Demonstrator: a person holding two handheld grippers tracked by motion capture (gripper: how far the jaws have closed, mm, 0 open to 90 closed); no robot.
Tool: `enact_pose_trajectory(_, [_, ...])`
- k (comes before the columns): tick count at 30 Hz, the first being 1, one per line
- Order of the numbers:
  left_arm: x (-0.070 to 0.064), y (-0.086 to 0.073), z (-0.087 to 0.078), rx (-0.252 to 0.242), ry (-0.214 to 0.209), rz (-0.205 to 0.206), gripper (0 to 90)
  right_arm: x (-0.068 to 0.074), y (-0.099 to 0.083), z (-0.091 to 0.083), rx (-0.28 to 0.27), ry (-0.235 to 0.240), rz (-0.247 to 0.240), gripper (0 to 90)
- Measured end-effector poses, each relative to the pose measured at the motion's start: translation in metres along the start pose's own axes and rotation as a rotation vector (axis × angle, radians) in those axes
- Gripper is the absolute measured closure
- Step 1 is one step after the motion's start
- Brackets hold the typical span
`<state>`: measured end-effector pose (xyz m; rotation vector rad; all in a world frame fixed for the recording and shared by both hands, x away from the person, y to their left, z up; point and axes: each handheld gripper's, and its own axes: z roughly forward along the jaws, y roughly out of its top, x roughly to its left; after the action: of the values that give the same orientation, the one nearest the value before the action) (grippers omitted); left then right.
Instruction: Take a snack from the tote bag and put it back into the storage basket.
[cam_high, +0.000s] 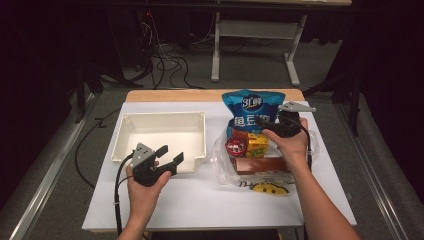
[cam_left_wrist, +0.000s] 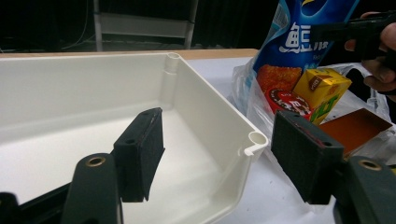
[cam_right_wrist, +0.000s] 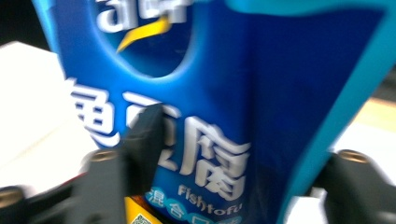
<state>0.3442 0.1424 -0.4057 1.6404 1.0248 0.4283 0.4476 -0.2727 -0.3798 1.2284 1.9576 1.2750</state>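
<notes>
Two hand-held grippers were at work over the white-covered counter, and I took the scene from the biggest thing down. The empty white rectangular plastic bin sat on the counter's left half. To its right lay a crumpled clear plastic bag spilling groceries, and out of it stood the tall blue snack pouch with white lettering, upright, its long axis running from the counter up toward the far edge in the high view. Beneath it I could see a flat brown box, a small yellow carton and a round red-lidded tin.

My right hand-held gripper was at the pouch's right side, pointing left across it. In the right gripper view the pouch filled the space between the jaws, which stood apart around its lower half; I could not tell whether the pads were pressing it yet. So the pouch lay straight ahead of that gripper, far nearer to it than to the other.

My left hand-held gripper hovered at the bin's near right corner, jaws spread wide and holding nothing; in its own view the bin's corner sat between the pads. I judged the coming move to be a squeeze across the pouch's width, then a lift leftward to the bin.
</notes>
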Motion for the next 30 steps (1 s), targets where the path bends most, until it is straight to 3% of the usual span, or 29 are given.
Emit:
enact_pose_trajectory(1, [0.0,0.0,0.0,0.0,0.0,0.0,36.3,0.0,0.0,0.0,0.0,0.0,0.0,49.8])
enact_pose_trajectory(2, [0.002,0.0,0.0,0.008,-0.012,-0.01,38.4,0.006,0.001,0.0,0.004,-0.017,-0.058,66.2])
enact_pose_trajectory(3, [0.002,0.0,0.0,0.008,-0.012,-0.01,38.7,0.006,0.001,0.0,0.004,-0.017,-0.058,66.2])
enact_pose_trajectory(4, [0.003,0.0,0.0,0.011,-0.019,-0.021,39.1,0.009,0.002,-0.002,0.012,-0.014,-0.066,79.7])
enact_pose_trajectory(8, [0.005,-0.001,0.0,0.017,-0.025,-0.021,39.4,0.011,0.002,-0.004,0.001,-0.011,-0.07,88.3])
enact_pose_trajectory(17, [0.008,-0.002,0.002,0.023,-0.021,-0.027,39.2,0.017,0.011,-0.014,-0.029,-0.011,-0.069,90.0])
enact_pose_trajectory(26, [0.009,-0.002,0.002,0.018,-0.023,-0.035,39.2,0.013,0.03,-0.031,-0.102,0.015,-0.015,90.0])
enact_pose_trajectory(30, [0.01,-0.001,0.001,0.006,-0.022,-0.038,39.0,0.017,0.041,-0.037,-0.116,0.006,-0.03,90.0])
